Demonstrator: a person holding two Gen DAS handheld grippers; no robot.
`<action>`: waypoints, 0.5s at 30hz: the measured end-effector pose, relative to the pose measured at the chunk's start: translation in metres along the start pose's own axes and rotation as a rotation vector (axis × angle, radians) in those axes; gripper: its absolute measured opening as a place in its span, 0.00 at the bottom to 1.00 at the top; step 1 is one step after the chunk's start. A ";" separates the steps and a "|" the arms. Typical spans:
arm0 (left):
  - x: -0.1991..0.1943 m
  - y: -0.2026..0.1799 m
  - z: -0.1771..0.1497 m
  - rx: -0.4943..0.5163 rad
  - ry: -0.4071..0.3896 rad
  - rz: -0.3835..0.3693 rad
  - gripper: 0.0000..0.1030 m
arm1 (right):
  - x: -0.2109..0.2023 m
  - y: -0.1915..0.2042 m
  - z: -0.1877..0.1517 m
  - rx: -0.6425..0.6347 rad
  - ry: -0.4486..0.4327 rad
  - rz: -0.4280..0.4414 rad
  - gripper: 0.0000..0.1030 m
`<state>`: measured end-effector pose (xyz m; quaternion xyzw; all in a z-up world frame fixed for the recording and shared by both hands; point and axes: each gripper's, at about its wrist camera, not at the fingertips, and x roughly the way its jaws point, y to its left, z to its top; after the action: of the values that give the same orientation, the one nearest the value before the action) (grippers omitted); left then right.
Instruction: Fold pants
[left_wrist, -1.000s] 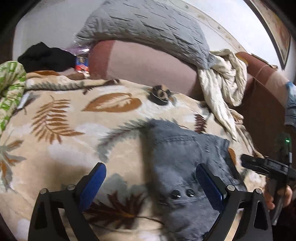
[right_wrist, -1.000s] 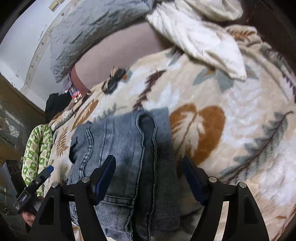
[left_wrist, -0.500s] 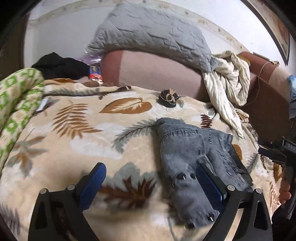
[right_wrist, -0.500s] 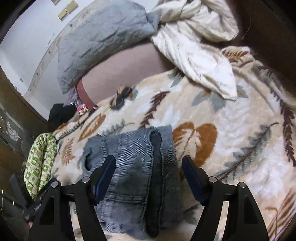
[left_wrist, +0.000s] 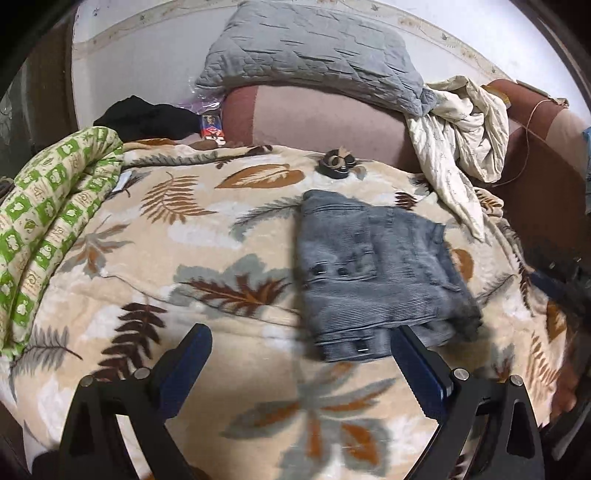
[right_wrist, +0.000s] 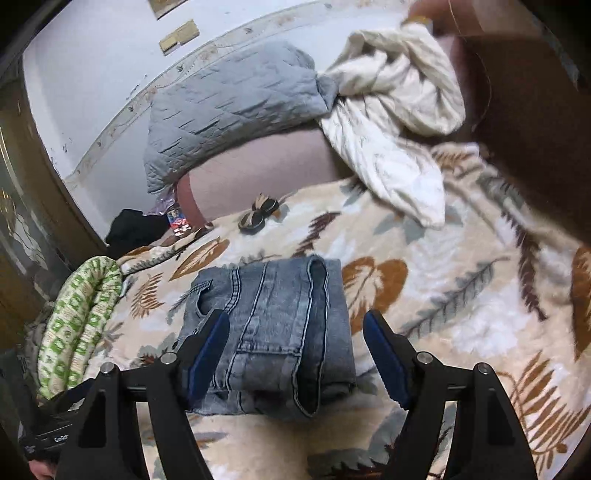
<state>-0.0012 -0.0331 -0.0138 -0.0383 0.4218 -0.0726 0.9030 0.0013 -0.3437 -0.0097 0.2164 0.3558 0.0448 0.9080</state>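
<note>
Your left gripper (left_wrist: 301, 363) and right gripper (right_wrist: 295, 354) both hang spread and empty, angled down over the folded jeans (right_wrist: 273, 332) on the leaf-print blanket (left_wrist: 192, 266).

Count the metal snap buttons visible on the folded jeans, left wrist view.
3: two side by side mid-panel of the folded jeans, one near the front edge. Folds may hide others.

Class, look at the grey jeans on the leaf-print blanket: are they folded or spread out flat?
Folded. The jeans lie as a compact layered bundle on the blanket, doubled edges stacked, no leg stretched out. Neither gripper holds them.
</note>
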 end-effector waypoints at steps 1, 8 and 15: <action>-0.001 -0.008 0.001 -0.009 0.003 -0.003 0.96 | 0.001 -0.009 0.001 0.035 0.008 -0.001 0.74; -0.009 -0.062 -0.001 0.040 0.017 0.016 0.96 | -0.010 -0.044 0.007 0.064 -0.036 -0.144 0.74; -0.026 -0.097 0.002 0.056 0.005 0.039 0.96 | -0.007 -0.053 0.008 0.074 -0.040 -0.126 0.74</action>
<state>-0.0258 -0.1243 0.0202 -0.0046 0.4226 -0.0666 0.9039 -0.0023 -0.3962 -0.0220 0.2279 0.3519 -0.0298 0.9074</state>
